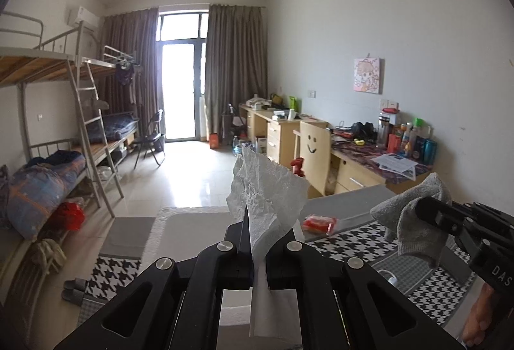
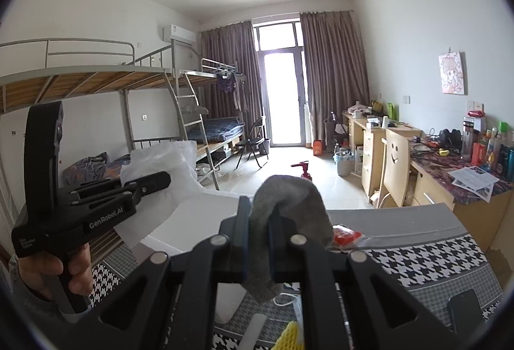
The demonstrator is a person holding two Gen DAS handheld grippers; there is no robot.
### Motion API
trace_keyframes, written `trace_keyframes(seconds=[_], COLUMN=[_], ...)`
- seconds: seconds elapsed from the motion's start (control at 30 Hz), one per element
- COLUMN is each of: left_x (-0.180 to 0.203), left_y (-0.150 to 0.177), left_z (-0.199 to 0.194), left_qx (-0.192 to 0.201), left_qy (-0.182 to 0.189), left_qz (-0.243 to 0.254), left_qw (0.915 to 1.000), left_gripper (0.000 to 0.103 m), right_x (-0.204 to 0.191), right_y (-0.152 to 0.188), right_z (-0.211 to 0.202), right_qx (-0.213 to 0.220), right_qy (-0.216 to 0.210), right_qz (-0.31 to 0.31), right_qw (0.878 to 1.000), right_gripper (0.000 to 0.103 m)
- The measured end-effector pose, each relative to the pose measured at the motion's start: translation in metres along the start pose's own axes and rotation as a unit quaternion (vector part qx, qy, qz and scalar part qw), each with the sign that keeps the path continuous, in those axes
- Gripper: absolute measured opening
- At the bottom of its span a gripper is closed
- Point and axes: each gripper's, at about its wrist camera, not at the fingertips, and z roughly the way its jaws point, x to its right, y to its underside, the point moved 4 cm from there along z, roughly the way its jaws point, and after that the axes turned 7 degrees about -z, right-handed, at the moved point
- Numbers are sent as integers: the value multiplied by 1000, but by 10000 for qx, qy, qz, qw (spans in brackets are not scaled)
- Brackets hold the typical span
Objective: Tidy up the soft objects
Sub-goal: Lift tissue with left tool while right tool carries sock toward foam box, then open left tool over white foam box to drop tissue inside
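The left gripper, nearest the lens in the left wrist view, is standing with its jaws pressed together on a white tissue, which is rising crumpled above the jaws and trailing below them as a flat strip. In the right wrist view the right gripper is likewise clamping a grey sock, whose body is bulging over the top of the jaws while its other end is hanging beneath them. Both items are being carried clear of the bed, which is lying ahead of and below the tools under a houndstooth cover. The relation governing the next move: each soft item is sitting in line with its own tool, long axis running roughly vertical through the jaws, so neither needs reaching for; only a place to set it down is wanting. The two tools are travelling side by side, near each other but apart, the right gripper showing at the right edge of the left view. A red packet is lying on the bed between them and farther off; in my judgement the right hand is somewhat the nearer to it. A yellow item is showing partly at the bottom edge; what it is cannot be told.
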Motion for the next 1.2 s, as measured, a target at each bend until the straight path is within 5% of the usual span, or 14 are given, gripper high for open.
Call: trace_keyframes(seconds=[0.27, 0.77, 0.83, 0.9, 0.97, 1.2], left_x=[-14, -28, -32, -36, -39, -45], left_y=[2, 7, 8, 8, 6, 3], left_z=[13, 41, 44, 43, 39, 32], left_qx=[-89, -533, -605, -603, -468, -237], left_qy=[-359, -400, -384, -421, -482, -587], left_qz=[-62, -127, -186, -225, -282, -267], left_qw=[9993, 9977, 9973, 9970, 9973, 9976], left_gripper=[4, 6, 15, 53, 70, 95], right_x=[-9, -21, -22, -22, -22, -24], right_y=[-1, -4, -4, -3, -3, -1], right_z=[14, 26, 27, 29, 31, 39], right_qx=[-93, -190, -195, -208, -227, -308], right_qy=[-209, -331, -327, -314, -303, -277], right_qz=[-65, -181, -181, -176, -167, -199], right_qw=[9997, 9991, 9991, 9991, 9991, 9989], right_gripper=[12, 12, 12, 12, 12, 12])
